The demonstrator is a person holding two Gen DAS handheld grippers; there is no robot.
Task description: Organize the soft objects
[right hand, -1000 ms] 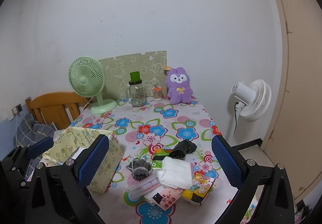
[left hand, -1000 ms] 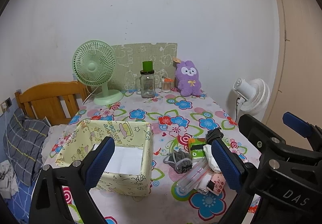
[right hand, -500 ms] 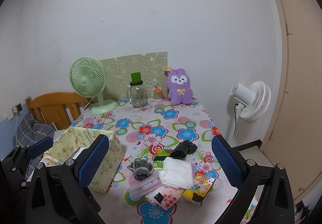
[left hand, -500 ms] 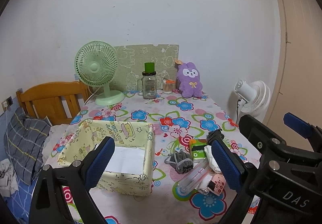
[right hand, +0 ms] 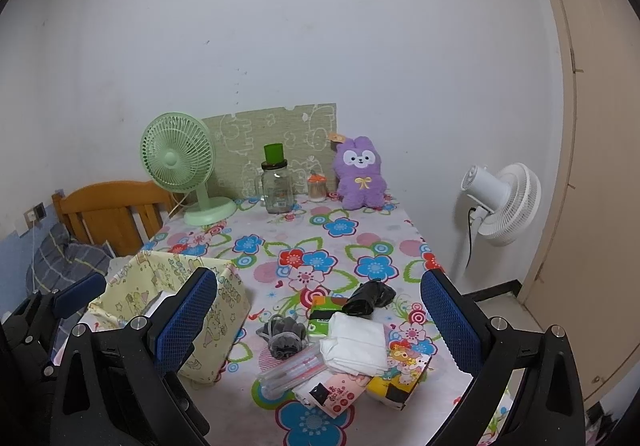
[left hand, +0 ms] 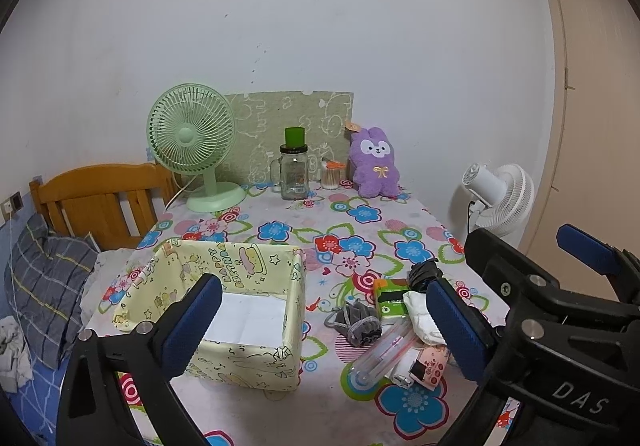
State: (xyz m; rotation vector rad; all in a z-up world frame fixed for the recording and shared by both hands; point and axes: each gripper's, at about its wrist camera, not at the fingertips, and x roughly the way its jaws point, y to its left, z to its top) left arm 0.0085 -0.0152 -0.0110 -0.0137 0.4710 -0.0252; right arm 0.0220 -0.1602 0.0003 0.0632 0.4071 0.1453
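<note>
— What's on the left?

— A pale yellow cartoon-print fabric box (left hand: pixel 240 310), open-topped, on the flowered tablecloth (left hand: pixel 360 234). The left gripper (left hand: pixel 320 330) hovers above it, jaws spread wide, holding nothing.

— And further right?

— Just beside the box lies a heap: a grey drawstring pouch (right hand: pixel 282 336), a green tissue packet (right hand: pixel 324 316), a folded white cloth (right hand: pixel 354 344) and a crumpled black item (right hand: pixel 368 298) — maybe a bag, it's hard to tell. The right gripper (right hand: pixel 320 326) hangs over them, jaws apart and empty.
</note>
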